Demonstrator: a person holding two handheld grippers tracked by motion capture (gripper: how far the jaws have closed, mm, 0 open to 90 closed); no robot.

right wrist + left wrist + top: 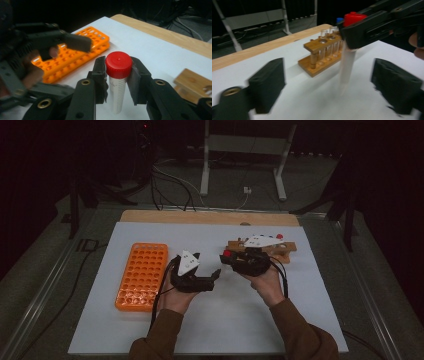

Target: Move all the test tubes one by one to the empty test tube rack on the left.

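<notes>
My right gripper (117, 83) is shut on a clear graduated tube with a red cap (118, 64), gripping it just under the cap and holding it upright above the white mat. In the high view this right gripper (234, 260) is at the table's middle, left of a wooden tube rack (285, 251). My left gripper (215, 280) faces it from the left and stands open. In the left gripper view the hanging tube (345, 67) is between the left gripper's two black pads (268, 83), touching neither.
An orange multi-hole rack (142, 275) lies on the left of the white mat (210, 330). The wooden rack (322, 55) holds clear glass tubes and a blue-capped one (340, 20). A wooden board edge (200, 216) runs along the back.
</notes>
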